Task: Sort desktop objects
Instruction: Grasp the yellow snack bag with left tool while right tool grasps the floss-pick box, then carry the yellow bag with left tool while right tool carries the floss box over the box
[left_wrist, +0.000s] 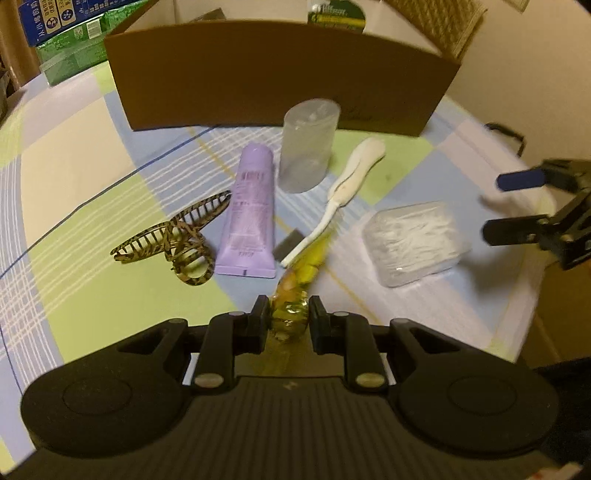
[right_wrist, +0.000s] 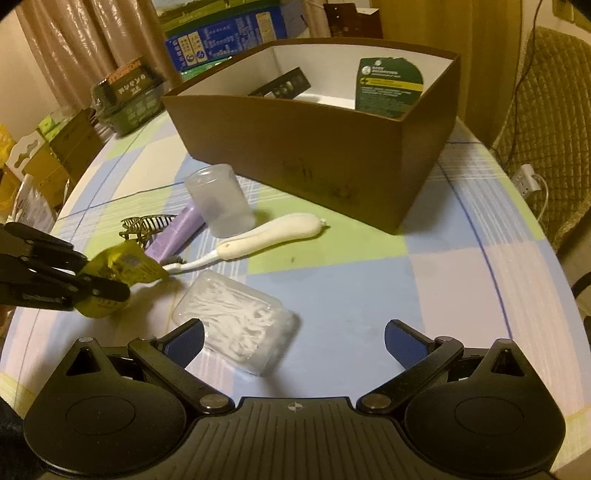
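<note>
The left tongs are clamped on a crinkled yellow packet, held clear of the table; motion blur smears the packet's far end, and its print cannot be read. The right tongs stand wide apart, holding nothing, just short of a clear box of cotton swabs whose edges are also blurred. Past these lie a white brush, whose head is partly covered by the packet, a lilac tube, a tortoiseshell hair claw and a frosted cup on its side. Farthest stands the brown box, holding a green card and a dark item too dim to name.
</note>
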